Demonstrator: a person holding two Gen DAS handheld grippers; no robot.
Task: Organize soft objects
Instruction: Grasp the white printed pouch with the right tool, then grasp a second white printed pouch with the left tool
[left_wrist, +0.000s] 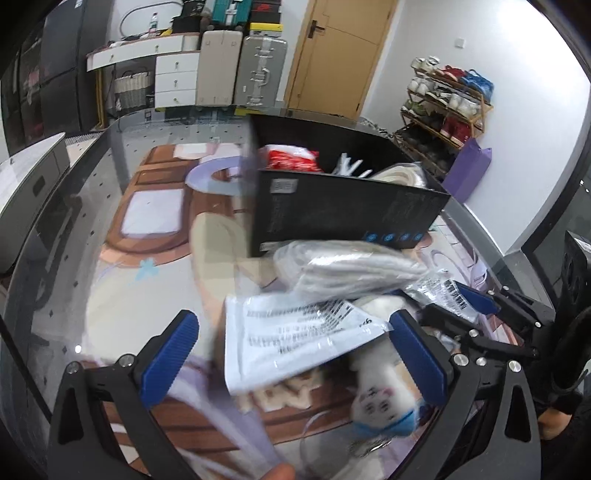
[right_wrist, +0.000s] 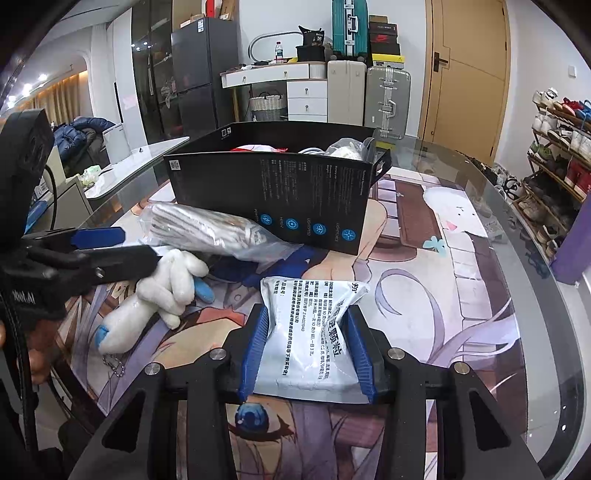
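Step in hand, as judged: pickup of one soft item for stowing in the box.

Right tool (right_wrist: 308, 350) pinched on the white printed packet (right_wrist: 310, 332); pads pressed into its two side edges, packet buckled inward between them. Packet low over or resting on the surface (right_wrist: 461, 295), directly ahead of the tool; contact with the surface could not be told.

Left tool (left_wrist: 293, 332) spread wide, nothing gripped.

Black box (right_wrist: 280, 192) stood open-topped further ahead of the right tool, beyond the packet, already loaded with several items. Clear bag of grey gloves (right_wrist: 207, 229) lay ahead and to the left, against the near wall of the box. White plush toy (right_wrist: 162, 291) lay just left of the right tool, touching or nearly touching the bag.

Next move, as judged: lift clear of the surface, carry forward above the near wall, lower into a free part of the box, release. Required: enough height to pass the wall, and a steady pinch, since slick wrap could slip.
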